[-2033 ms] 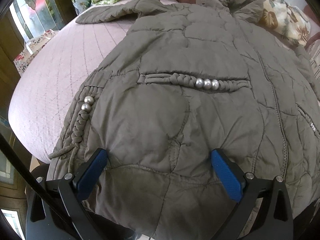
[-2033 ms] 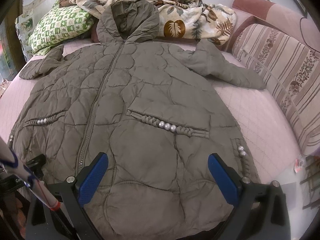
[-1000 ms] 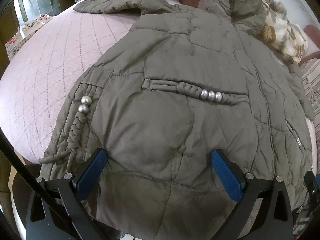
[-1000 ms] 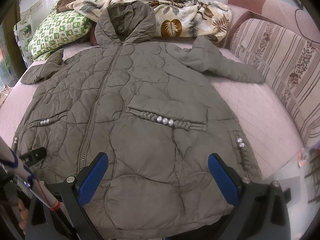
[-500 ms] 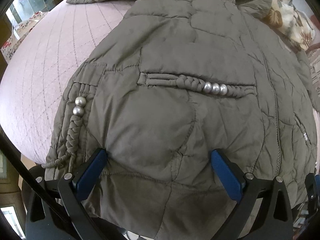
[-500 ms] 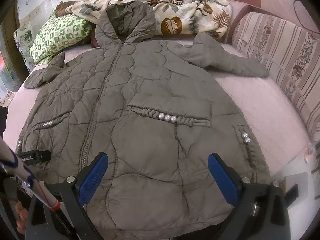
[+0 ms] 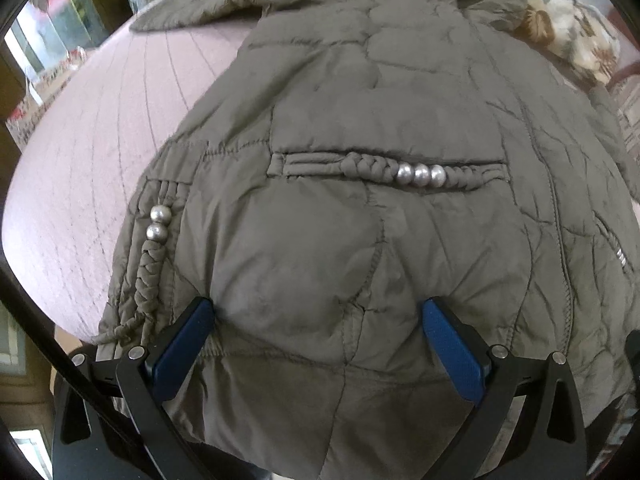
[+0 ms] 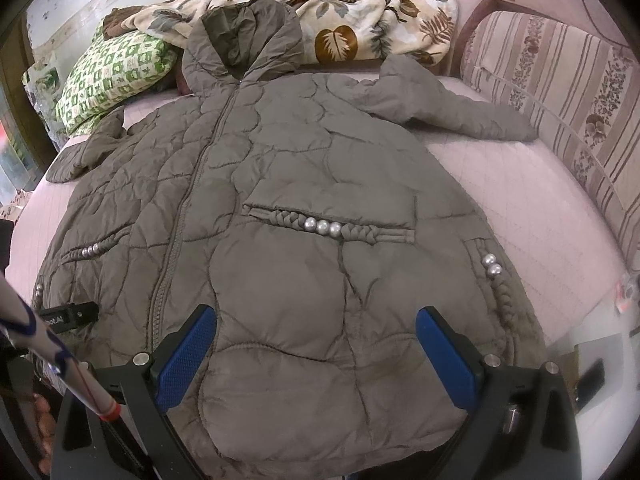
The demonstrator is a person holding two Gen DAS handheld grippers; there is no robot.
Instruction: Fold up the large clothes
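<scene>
An olive quilted hooded coat lies flat, front up, on a pink bed, zip closed, sleeves spread to both sides. Its braided pockets carry silver beads. In the left wrist view the coat fills the frame, seen from its left hem corner. My left gripper hangs open just above the hem, blue pads wide apart, nothing between them. My right gripper is open too, over the right half of the hem. The other gripper's black body shows at the coat's lower left.
A green patterned pillow and a leaf-print blanket lie at the head of the bed behind the hood. A striped sofa back runs along the right. Bare pink mattress lies left of the coat.
The left wrist view has crept closer over the hem corner, blurring slightly. The right wrist view shifted a little. Both grippers stayed open and the coat has not moved.
</scene>
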